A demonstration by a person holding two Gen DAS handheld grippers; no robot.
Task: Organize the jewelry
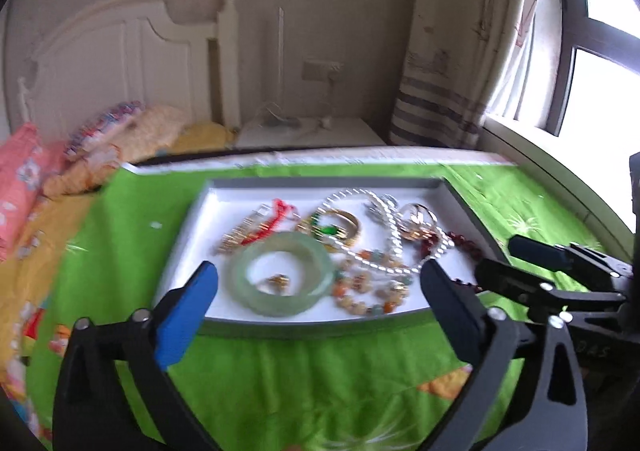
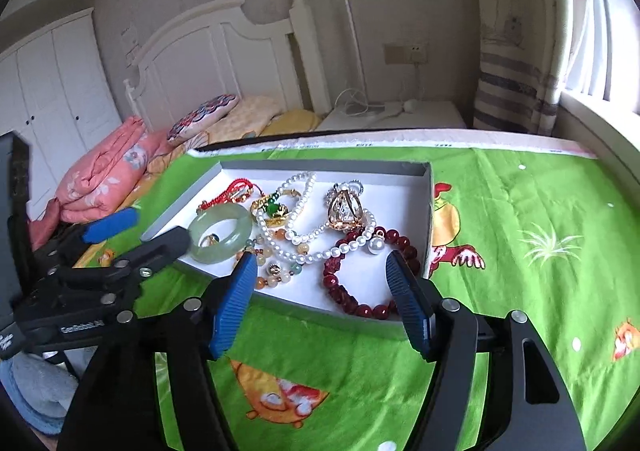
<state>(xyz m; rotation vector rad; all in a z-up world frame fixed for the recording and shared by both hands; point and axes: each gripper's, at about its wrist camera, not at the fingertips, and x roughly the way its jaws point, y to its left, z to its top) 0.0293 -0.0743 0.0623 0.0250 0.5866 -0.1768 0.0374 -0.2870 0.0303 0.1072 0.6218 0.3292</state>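
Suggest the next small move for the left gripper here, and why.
Probably ease the left gripper forward and down over the jade bangle. Its jaws stand open and empty, the bangle lies straight ahead near the tray's front edge, and it sits mostly clear of the tangled pearl necklace.
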